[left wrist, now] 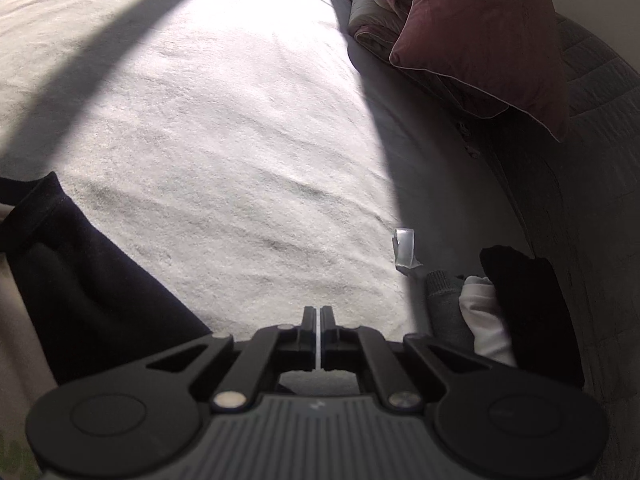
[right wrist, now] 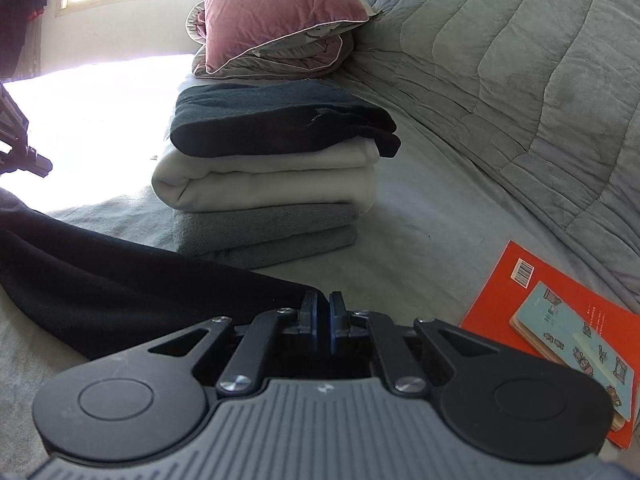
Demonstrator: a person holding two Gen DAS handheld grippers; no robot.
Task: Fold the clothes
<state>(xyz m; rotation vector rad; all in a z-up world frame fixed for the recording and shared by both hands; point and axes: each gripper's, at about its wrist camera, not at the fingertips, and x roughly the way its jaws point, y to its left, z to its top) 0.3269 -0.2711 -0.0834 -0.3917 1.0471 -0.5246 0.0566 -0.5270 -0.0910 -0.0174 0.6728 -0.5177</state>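
A stack of folded clothes [right wrist: 272, 168] sat on the bed [right wrist: 420, 240], with a pillow [right wrist: 276, 12] behind it resting on a bundled duvet [right wrist: 280, 60]. To the stack's right lay a large book [right wrist: 504, 288] with a smaller book [right wrist: 568, 336] on top. An unfolded garment [right wrist: 120, 292] spread left, in front of the stack. A quilt [right wrist: 520, 60] rose on the right.

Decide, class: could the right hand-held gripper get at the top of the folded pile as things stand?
Probably yes. The right hand-held gripper faces the folded pile with only bare bedsheet and the edge of the unfolded black garment between them. Its jaws are shut, so they would have to open first.
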